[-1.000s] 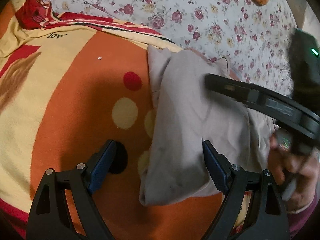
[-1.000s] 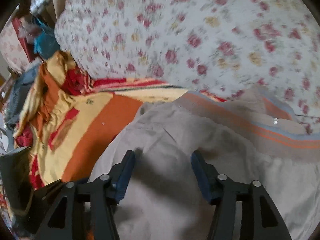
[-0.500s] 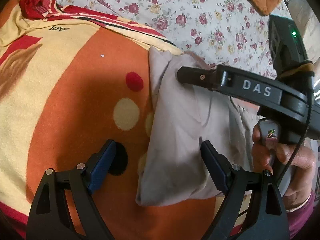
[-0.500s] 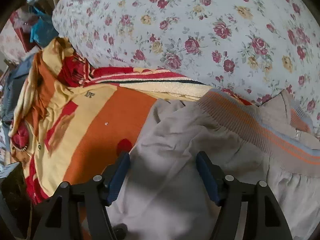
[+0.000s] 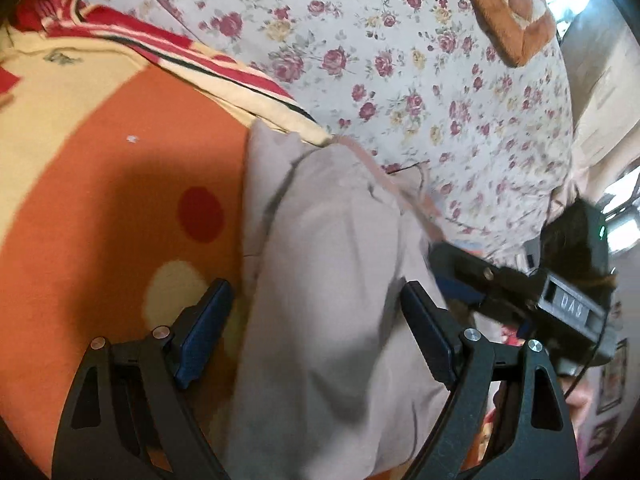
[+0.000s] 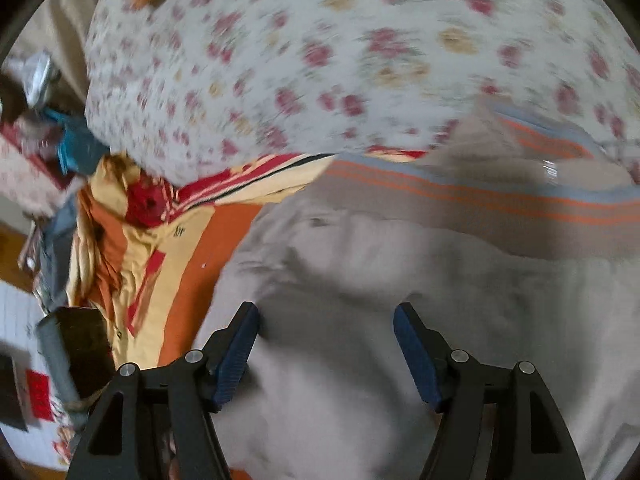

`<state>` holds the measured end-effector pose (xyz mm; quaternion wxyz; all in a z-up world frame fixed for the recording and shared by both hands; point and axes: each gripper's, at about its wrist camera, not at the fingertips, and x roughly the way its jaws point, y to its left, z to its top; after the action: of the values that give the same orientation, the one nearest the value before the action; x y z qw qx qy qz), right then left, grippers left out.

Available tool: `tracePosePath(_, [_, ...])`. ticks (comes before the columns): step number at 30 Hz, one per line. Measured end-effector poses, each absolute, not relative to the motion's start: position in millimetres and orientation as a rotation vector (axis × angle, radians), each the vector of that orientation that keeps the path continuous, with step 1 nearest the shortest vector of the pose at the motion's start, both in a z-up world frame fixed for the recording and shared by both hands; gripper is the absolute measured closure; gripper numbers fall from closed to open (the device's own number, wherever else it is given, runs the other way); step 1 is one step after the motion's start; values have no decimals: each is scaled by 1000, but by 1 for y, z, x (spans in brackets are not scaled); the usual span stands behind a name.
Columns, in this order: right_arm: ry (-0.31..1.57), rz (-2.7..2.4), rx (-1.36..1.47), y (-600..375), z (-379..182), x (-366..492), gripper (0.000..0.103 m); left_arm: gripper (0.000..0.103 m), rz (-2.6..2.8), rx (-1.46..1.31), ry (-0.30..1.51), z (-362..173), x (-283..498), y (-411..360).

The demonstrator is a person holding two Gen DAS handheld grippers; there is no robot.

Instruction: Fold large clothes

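Observation:
A grey-beige garment [image 5: 328, 280] lies folded in a long bundle on an orange spotted blanket [image 5: 100, 220]. My left gripper [image 5: 316, 296] hovers over its near half, jaws wide open, with one pad on each side of the bundle and neither pressing on it. In the right wrist view the same garment [image 6: 360, 320] fills the lower frame, and its waistband [image 6: 480, 196] with orange and blue stripes runs across the far side. My right gripper [image 6: 326, 316] stands open above the cloth and holds nothing. Its black frame [image 5: 520, 288] shows beside the garment's right edge.
A floral quilt [image 5: 400, 60] rises behind the blanket, with an orange cushion [image 5: 500, 0] on it. The blanket's bunched yellow and red end [image 6: 132, 216] lies to the left, with piled clutter [image 6: 60, 140] beyond the bed's edge. A person's hand [image 5: 580, 396] holds the right gripper.
The right gripper has drawn back off the top of the garment to its right side, and its jaws stand a little wider. The left gripper has moved in closer over the bundle.

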<state>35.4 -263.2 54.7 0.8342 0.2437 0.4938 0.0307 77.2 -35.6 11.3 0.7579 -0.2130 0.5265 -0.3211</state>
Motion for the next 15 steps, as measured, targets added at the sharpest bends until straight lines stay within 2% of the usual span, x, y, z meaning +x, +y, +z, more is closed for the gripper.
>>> tracePosePath(6, [1032, 54, 613, -306, 49, -3, 35, 17, -698, -406, 1146, 14, 77, -50])
tracePosePath(15, [1022, 45, 558, -318, 49, -35, 35, 17, -693, -411, 1161, 14, 78, -53])
